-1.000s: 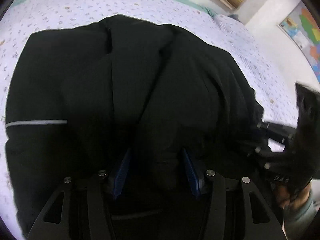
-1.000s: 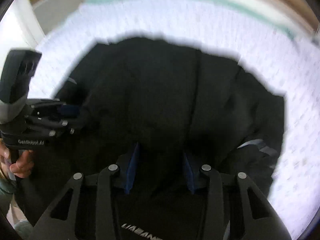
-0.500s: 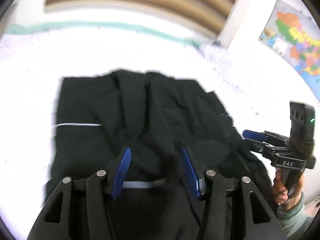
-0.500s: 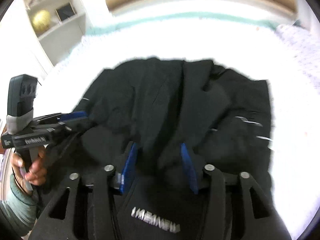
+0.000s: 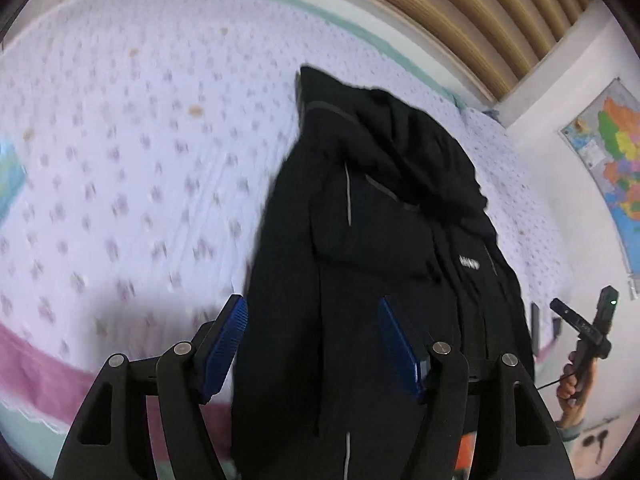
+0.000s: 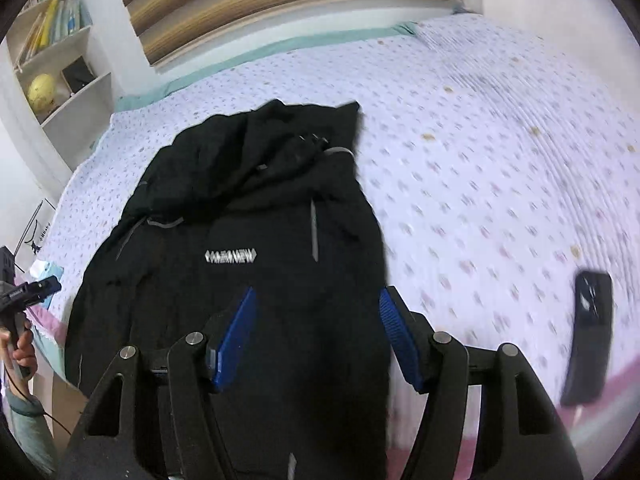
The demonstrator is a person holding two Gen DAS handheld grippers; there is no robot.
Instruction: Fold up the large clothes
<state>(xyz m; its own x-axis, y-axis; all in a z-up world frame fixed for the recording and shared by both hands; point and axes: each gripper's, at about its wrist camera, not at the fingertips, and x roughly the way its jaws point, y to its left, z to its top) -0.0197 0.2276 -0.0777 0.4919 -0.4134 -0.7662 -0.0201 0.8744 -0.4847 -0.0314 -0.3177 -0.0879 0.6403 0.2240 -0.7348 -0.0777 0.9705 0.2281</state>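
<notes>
Black jacket now lies stretched lengthwise on the purple-dotted bedspread, hood end toward upper centre of the frame, hem running off the bottom edge; a second ago it was a wide bunched mass filling both views. In the right wrist view it sits centre-left with the white chest logo facing up.

Left gripper: jaws opening, blue pads stand apart with the fabric lying between them, no pinch visible. Right gripper: same, jaws opening, pads clear of the cloth on both sides. A second ago both sets of pads were narrower and buried in fabric.

Both views have pulled back, and more bed and wall show. So the drag-out seems finished and the garment released.

Judgement: still the spreading stage, no fold made. Hood is crumpled, sleeves look tucked or bunched.

Dark phone-like object lies at lower right on the bed, well apart from the jacket.
</notes>
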